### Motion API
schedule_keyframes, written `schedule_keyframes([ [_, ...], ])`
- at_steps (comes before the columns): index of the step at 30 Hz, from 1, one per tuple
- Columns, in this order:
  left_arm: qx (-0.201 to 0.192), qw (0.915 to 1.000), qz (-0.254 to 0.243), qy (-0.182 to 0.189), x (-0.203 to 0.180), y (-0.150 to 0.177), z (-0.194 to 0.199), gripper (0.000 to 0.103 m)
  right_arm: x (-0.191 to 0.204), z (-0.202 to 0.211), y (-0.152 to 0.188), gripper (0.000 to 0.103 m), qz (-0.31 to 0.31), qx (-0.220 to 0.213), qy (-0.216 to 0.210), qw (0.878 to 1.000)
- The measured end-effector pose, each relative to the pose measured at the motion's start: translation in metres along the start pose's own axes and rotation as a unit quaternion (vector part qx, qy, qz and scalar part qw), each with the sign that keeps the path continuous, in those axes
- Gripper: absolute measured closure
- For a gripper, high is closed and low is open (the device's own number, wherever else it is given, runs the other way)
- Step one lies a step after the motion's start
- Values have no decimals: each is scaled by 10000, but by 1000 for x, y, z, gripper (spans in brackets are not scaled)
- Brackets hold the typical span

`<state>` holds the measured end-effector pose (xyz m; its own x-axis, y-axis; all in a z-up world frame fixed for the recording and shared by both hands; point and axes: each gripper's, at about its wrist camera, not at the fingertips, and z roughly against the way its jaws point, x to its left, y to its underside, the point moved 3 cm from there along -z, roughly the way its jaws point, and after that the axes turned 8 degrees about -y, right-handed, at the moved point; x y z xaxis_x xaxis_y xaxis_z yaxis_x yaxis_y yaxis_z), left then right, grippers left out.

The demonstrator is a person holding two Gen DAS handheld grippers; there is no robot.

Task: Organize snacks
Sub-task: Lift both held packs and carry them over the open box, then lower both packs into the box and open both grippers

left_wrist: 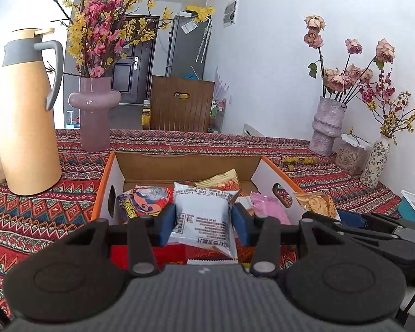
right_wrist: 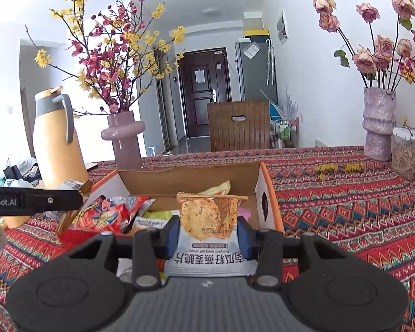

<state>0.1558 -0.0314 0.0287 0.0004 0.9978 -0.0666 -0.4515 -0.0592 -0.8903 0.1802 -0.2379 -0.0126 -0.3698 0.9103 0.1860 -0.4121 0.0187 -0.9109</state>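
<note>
An open cardboard box (left_wrist: 188, 163) with orange edges sits on the patterned tablecloth and holds several snack packets. My left gripper (left_wrist: 204, 218) is shut on a white snack packet (left_wrist: 203, 215), held upright just above the box's near side. In the right wrist view my right gripper (right_wrist: 209, 233) is shut on a white packet of pumpkin seed oat crisps (right_wrist: 209, 218), also in front of the box (right_wrist: 191, 177). That same crisps packet (left_wrist: 316, 204) and the right gripper's arm show at the right of the left wrist view. A red packet (right_wrist: 108, 215) lies in the box's left part.
A tan thermos jug (left_wrist: 25, 116) and a mauve vase of blossoms (left_wrist: 94, 113) stand left of the box. A textured vase of dried roses (left_wrist: 325, 124), a jar (left_wrist: 351, 155) and a small patterned vase (left_wrist: 376, 163) stand at the right. A wooden chair (left_wrist: 181, 103) is beyond the table.
</note>
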Motion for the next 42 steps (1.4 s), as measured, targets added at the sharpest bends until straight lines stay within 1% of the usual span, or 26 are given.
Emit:
schedule_keyframes([
  [5,-119,9999,52,-115,0,-12,-6,58,1,-13,-14,61,82,-78,12,9999],
  [11,-122,9995,137,-270,1,-22,-19,58,1,-31,-25,61,142,-91,6,9999],
  [26,311,9959,321,-781,10,-20,-69,58,-18,-79,-29,61,78,254,202,9994],
  [29,367,9954,346,-819,12,-18,-73,58,-19,-83,-26,60,40,326,187,9993],
  [32,391,9952,351,-829,12,-16,-75,56,-20,-85,-23,56,23,362,184,9992],
  [34,381,9953,363,-816,12,-16,-74,56,-20,-84,-22,55,7,358,173,9992],
  [36,344,9954,387,-811,13,-15,-73,53,-20,-83,-22,47,8,357,152,9992],
  [37,322,9953,401,-824,13,-16,-71,45,-20,-82,-22,39,9,344,149,9993],
  [38,292,9950,412,-861,13,-16,-70,34,-20,-80,-23,26,0,326,148,9994],
  [39,241,9946,435,-911,14,-17,-68,28,-20,-79,-23,20,-6,309,142,9994],
  [40,195,9943,458,-945,15,-17,-66,19,-19,-77,-23,9,-11,278,139,9995],
  [41,155,9939,475,-978,16,-17,-64,14,-19,-75,-24,2,-15,242,143,9996],
  [42,141,9936,496,-1001,17,-17,-63,10,-19,-73,-24,0,-15,213,143,9997],
])
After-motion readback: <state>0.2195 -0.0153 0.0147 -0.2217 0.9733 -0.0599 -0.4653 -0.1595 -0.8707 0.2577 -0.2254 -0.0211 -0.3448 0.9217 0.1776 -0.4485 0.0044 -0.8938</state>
